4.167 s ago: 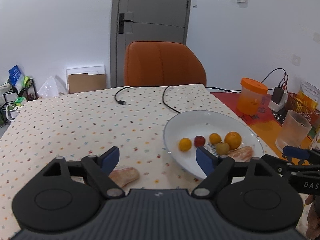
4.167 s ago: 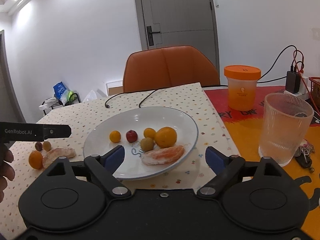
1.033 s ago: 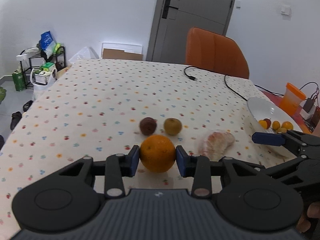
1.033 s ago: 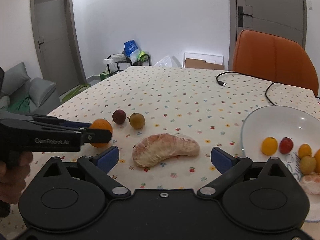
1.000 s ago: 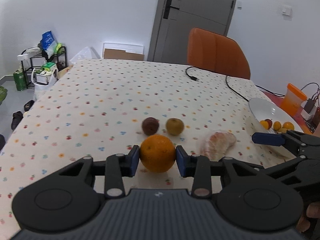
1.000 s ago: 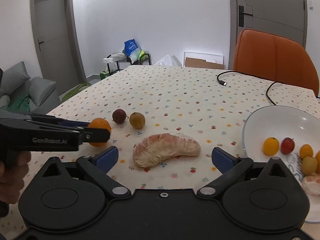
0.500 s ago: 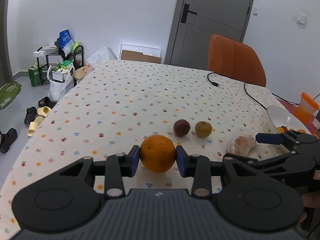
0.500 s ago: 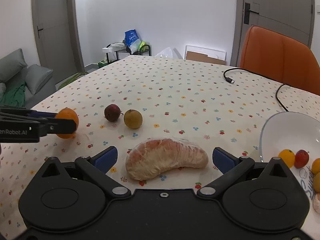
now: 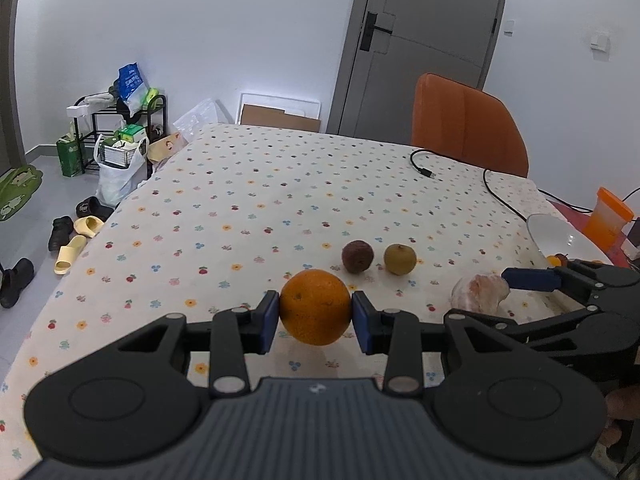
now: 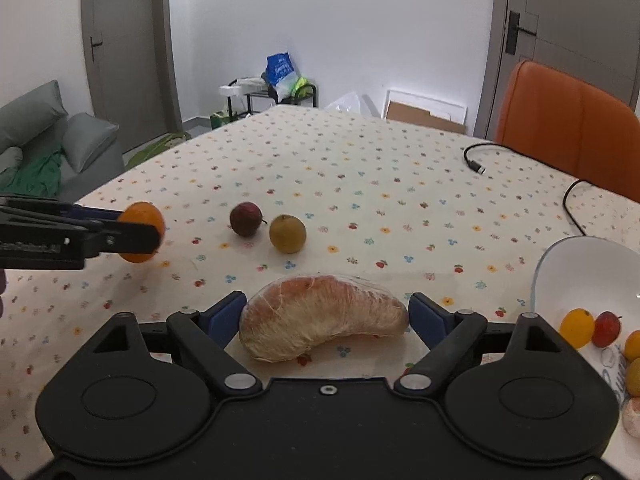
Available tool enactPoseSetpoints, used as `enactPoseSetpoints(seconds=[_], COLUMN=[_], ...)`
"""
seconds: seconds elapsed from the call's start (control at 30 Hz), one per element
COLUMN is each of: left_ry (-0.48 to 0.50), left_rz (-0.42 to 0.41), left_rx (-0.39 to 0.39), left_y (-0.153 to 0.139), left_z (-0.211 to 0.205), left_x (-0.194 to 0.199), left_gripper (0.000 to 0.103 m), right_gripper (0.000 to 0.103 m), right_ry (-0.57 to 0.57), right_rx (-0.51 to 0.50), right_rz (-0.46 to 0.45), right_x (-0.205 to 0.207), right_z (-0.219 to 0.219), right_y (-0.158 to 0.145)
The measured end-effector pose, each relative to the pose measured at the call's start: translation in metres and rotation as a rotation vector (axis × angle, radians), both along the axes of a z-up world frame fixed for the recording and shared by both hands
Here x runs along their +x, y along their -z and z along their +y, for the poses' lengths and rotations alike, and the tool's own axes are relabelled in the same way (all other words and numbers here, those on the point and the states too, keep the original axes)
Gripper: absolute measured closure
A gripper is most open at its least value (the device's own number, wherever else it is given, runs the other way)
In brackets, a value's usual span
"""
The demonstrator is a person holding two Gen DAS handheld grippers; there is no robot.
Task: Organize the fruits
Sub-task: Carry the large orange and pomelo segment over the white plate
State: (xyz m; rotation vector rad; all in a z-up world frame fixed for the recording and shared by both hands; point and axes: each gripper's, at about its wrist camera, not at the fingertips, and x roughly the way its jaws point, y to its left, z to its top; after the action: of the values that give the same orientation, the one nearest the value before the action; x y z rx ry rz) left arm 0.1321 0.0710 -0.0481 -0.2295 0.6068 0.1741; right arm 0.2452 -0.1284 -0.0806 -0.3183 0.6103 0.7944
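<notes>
My left gripper [image 9: 315,317] is shut on an orange [image 9: 315,306] and holds it just above the dotted tablecloth; it also shows in the right wrist view [image 10: 141,232]. My right gripper [image 10: 325,317] is open with a peeled pomelo segment [image 10: 324,322] lying between its fingers on the cloth. A dark red fruit [image 10: 245,219] and a brown-green fruit [image 10: 287,234] lie side by side beyond it. A white plate [image 10: 584,264] at the right holds several small fruits [image 10: 577,328].
An orange chair [image 9: 468,128] stands at the table's far side. A black cable [image 10: 520,164] runs across the cloth near it. An orange-lidded cup [image 9: 610,216] stands behind the plate. The table's left edge drops to a floor with shoes and bags.
My left gripper has closed on the orange and lifted it slightly, drawing back left. My right gripper has moved forward and down so the pomelo segment now lies between its open fingers.
</notes>
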Motion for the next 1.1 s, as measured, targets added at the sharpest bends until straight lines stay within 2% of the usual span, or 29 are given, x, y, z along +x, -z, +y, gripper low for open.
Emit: enactPoseSetpoints(seconds=[0.6,1.1], left_ry=[0.104,0.186], left_rz=[-0.025,-0.029], left_rx=[0.013,0.025], left_y=[-0.01,-0.013], left_z=[-0.038,-0.072], left_x=[0.018,0.033], left_gripper=[0.065,0.065], right_gripper=[0.018,0.018], right_ry=[0.111,0.235], right_rx=[0.093,0.111], right_rz=[-0.077,-0.097], right_x=[-0.005,0.002], right_z=[-0.053,-0.105], right_y=[-0.036,-0.039])
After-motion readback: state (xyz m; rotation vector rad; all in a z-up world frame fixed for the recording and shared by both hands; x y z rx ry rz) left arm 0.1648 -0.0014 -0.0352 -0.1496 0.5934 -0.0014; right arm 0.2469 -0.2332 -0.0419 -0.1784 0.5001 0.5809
